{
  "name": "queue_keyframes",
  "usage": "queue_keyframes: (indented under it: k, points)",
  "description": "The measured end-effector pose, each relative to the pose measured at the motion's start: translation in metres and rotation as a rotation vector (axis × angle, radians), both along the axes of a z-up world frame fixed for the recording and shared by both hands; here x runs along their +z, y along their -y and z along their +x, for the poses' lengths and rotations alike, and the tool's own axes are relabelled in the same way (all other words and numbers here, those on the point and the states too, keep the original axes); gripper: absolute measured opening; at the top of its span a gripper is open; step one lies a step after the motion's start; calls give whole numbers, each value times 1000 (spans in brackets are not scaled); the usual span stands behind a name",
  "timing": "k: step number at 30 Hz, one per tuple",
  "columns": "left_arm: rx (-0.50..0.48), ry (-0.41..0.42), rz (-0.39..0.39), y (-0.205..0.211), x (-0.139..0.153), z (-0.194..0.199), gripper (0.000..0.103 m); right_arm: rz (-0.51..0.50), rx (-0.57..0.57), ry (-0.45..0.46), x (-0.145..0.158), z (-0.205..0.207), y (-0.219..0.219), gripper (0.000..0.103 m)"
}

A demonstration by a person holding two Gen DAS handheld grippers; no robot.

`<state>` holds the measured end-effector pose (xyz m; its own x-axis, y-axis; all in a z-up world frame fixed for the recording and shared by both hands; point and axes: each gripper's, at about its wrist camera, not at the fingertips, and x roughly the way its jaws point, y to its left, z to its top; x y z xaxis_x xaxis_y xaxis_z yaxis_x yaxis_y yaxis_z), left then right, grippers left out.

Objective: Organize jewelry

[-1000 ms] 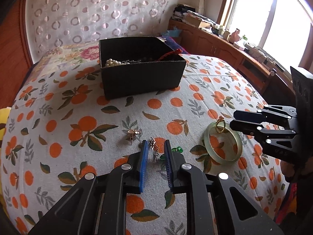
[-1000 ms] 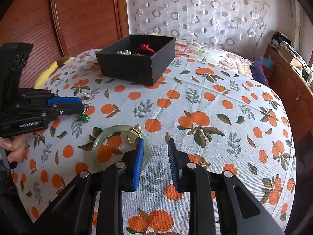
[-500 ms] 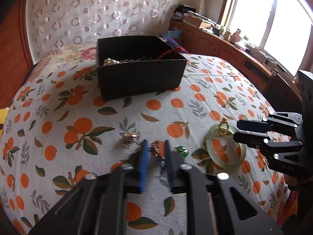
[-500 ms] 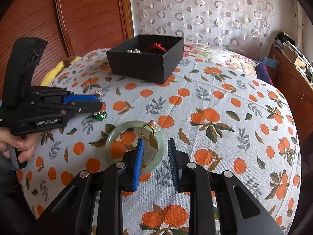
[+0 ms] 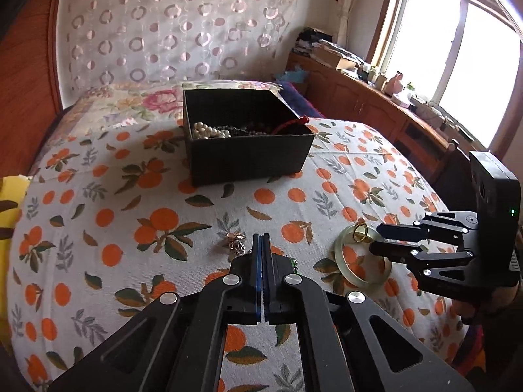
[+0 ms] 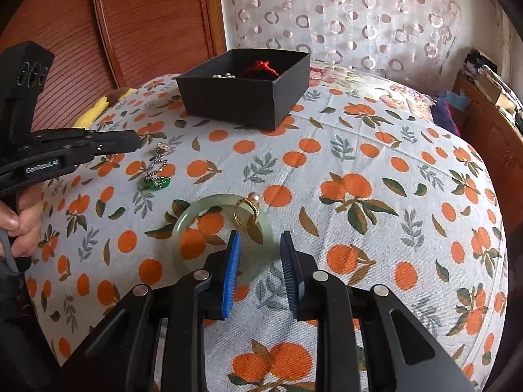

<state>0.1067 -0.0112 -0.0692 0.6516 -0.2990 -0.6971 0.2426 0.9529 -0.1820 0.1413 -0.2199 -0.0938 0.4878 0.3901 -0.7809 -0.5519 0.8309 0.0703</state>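
A black jewelry box (image 5: 242,137) holding pearls and a red cord stands at the far side of the orange-print cloth; it also shows in the right wrist view (image 6: 245,88). A silver chain with green stones (image 6: 156,171) lies on the cloth, apart from my left gripper (image 6: 135,143), whose jaws are shut and empty above it (image 5: 261,245). A pale green bangle (image 6: 222,232) with a gold pearl ring (image 6: 246,210) resting on it lies just in front of my open right gripper (image 6: 260,248).
The cloth-covered surface (image 6: 359,179) curves away to its edges on all sides. A wooden headboard (image 6: 147,23) stands at the left, a patterned curtain (image 5: 170,26) behind. A wooden sideboard (image 5: 376,111) with clutter runs under the window.
My left gripper has closed and lifted back from the chain, which stays on the cloth. My right gripper has drawn back slightly, still open by the bangle.
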Motion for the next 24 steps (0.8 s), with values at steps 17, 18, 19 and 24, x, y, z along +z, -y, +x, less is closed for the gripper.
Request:
queue_keyframes:
  k: [17,18,19,24]
  points:
    - [-2,-75,36,7,-26,13,16,-65,-29,19,-1,14,17,9]
    - [-3,-75,38,8,-26,14,16,-65,-29,22,-1,13,17,9]
    - [-5,-75,38,10,-26,15,16,-67,-29,25,-1,12,17,9]
    - [-14,-66,65,16,-26,20,16,-67,-28,26,-1,12,17,10]
